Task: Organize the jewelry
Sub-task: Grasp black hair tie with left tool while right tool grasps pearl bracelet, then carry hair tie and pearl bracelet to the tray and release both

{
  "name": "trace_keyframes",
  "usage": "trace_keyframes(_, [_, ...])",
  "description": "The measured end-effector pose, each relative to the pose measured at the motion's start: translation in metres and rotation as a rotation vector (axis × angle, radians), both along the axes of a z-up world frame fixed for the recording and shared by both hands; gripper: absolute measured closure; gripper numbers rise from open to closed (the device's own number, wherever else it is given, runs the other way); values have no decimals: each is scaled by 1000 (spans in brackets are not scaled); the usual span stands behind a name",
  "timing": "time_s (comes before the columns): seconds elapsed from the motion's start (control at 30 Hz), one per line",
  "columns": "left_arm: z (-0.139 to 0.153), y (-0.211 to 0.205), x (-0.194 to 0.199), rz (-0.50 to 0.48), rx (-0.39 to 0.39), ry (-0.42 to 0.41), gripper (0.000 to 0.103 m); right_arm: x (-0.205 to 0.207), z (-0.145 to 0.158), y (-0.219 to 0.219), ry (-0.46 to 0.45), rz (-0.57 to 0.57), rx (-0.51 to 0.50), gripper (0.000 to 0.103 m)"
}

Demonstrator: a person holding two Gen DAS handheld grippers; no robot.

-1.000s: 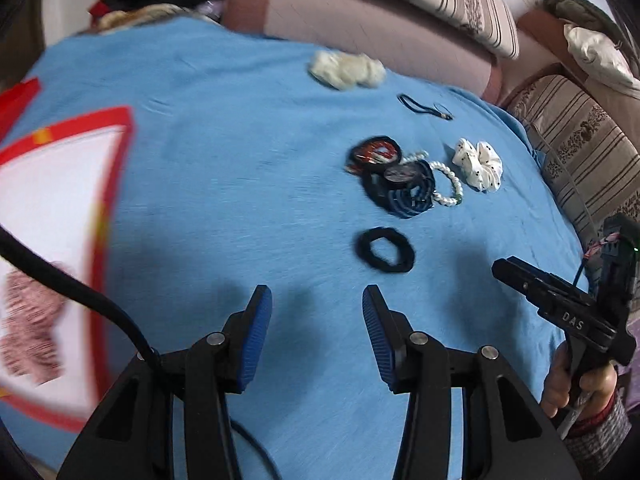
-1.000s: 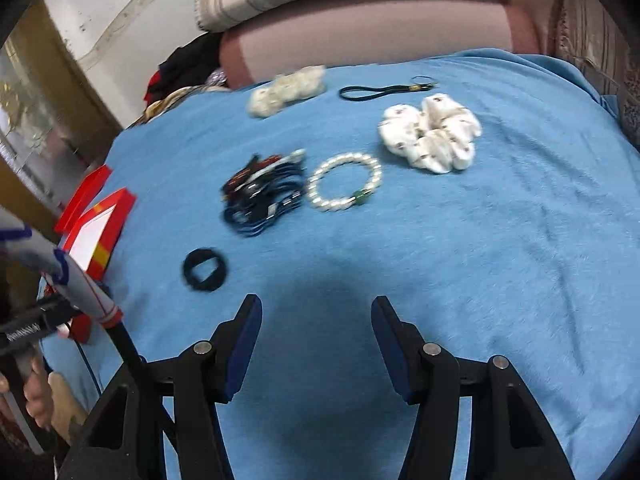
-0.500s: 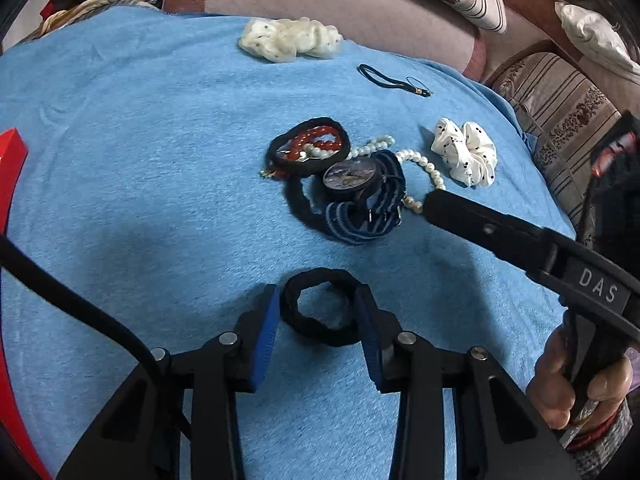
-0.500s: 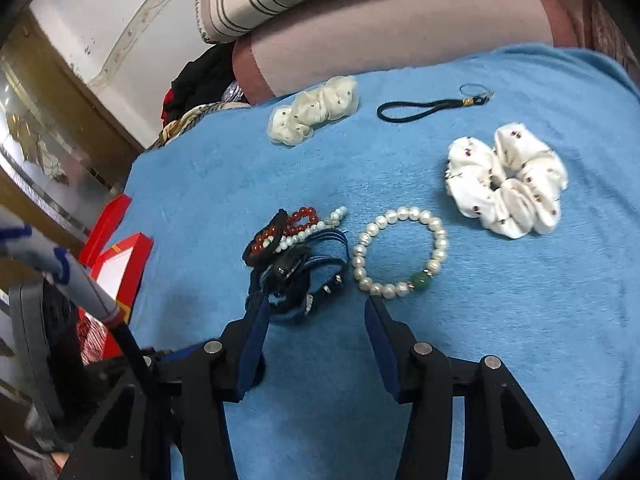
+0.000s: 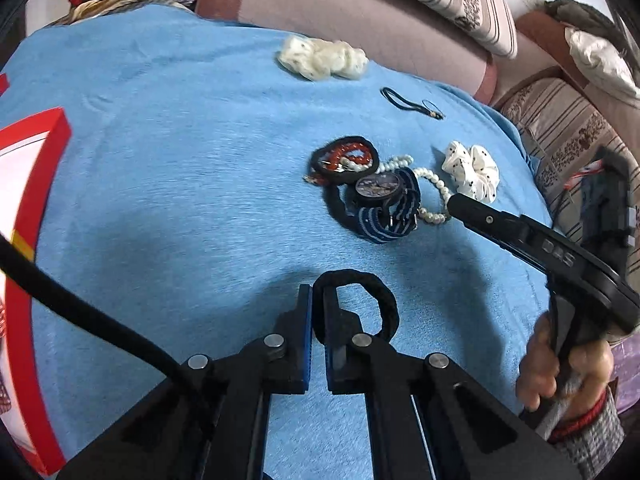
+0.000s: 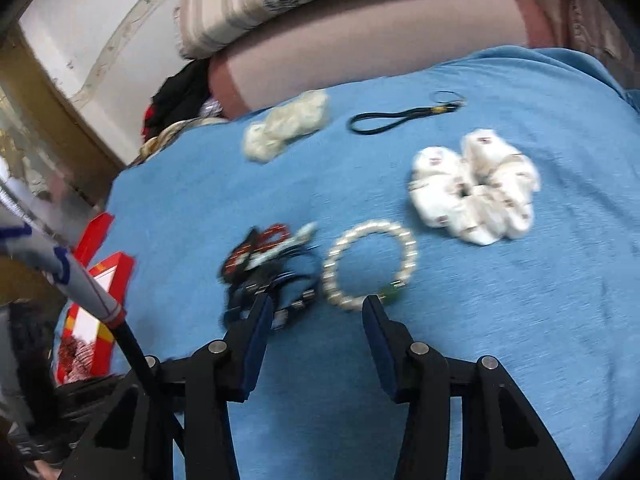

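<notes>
A blue blanket [image 5: 180, 184] covers a bed. The left tool [image 5: 318, 308] pinches one side of a black hair tie [image 5: 376, 292]; lift it straight, keeping the pinch firm. The right tool [image 6: 316, 316] hangs wide apart just before the pearl bracelet [image 6: 370, 264].

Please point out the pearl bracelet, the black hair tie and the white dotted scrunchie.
pearl bracelet [image 6: 412, 254]: right wrist view, beads on its right side.
black hair tie [image 5: 386, 300]: left wrist view, its right curve.
white dotted scrunchie [image 5: 478, 172]: left wrist view, middle folds.
</notes>
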State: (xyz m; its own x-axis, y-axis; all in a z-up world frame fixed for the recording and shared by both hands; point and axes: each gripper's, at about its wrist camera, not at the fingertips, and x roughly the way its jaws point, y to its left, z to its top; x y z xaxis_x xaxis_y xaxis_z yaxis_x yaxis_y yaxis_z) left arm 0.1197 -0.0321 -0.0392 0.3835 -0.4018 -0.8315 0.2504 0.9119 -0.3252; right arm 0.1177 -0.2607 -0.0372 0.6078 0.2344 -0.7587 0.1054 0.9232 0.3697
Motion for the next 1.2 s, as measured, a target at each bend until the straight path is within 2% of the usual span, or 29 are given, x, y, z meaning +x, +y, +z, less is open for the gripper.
trace_keyframes(0.2, [-2, 4, -3, 11, 12, 4, 99, 26, -22, -5, 55, -49, -126, 52])
trace_keyframes(0.27, [-2, 3, -5, 10, 21, 1, 99, 30, -23, -4, 46, -48, -159, 58])
trace_keyframes(0.33, [1, 3, -8, 12, 24, -6, 99, 32, -22, -3, 56, -39, -184, 89])
trace_keyframes(0.37, [3, 4, -9, 14, 24, -10, 99, 30, -21, -5, 59, -35, -173, 91])
trace_keyframes(0.6, [22, 18, -24, 39, 21, -42, 99, -8, -8, -14, 47, -32, -185, 93])
trace_keyframes(0.83, [44, 44, -45, 89, -1, -72, 99, -47, 27, -13, -21, -28, -188, 93])
trace_keyframes(1.2, [79, 88, -85, 171, 7, -149, 99, -81, 80, 42, -132, 91, -211, 93])
